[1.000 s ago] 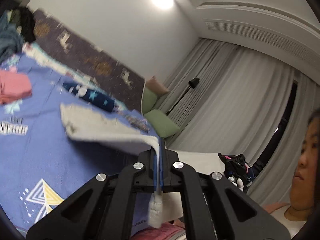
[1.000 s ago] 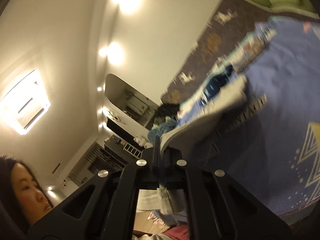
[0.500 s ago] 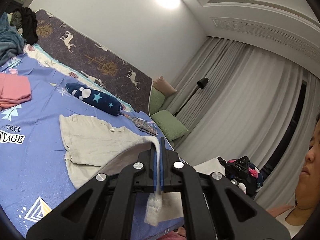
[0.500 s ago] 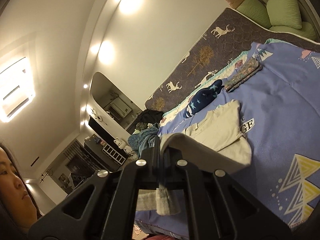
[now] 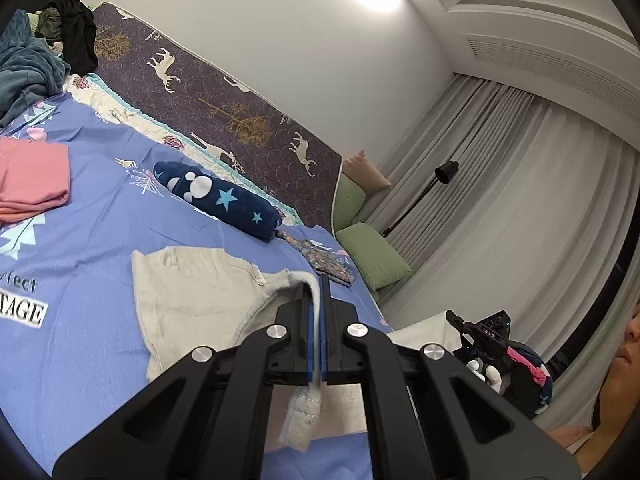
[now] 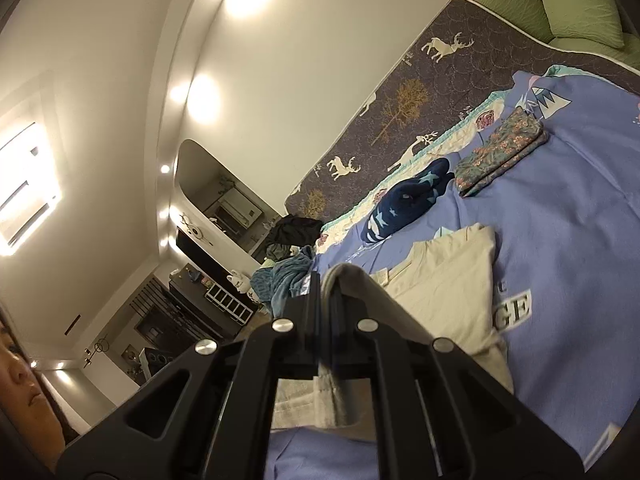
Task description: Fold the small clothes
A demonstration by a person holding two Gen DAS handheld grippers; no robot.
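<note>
A small cream garment (image 5: pixel 192 296) lies partly spread on the blue bedsheet (image 5: pixel 80 360). My left gripper (image 5: pixel 319 292) is shut on one near corner of it, and the cloth edge hangs down between the fingers. In the right wrist view the same cream garment (image 6: pixel 448 292) lies flat further out. My right gripper (image 6: pixel 330 284) is shut on its other near corner, lifted just above the sheet.
A folded pink garment (image 5: pixel 32 180) lies at the left. A navy star-print roll (image 5: pixel 220 200) and a folded floral cloth (image 6: pixel 500 156) lie beyond the garment. A pile of clothes (image 5: pixel 40 52) sits at the far left corner. Green cushions (image 5: pixel 372 256) lie past the bed.
The garment was held up in the air and swung out; its far part now lies flat on the sheet. Both grippers have come down lower, still holding the near corners.
</note>
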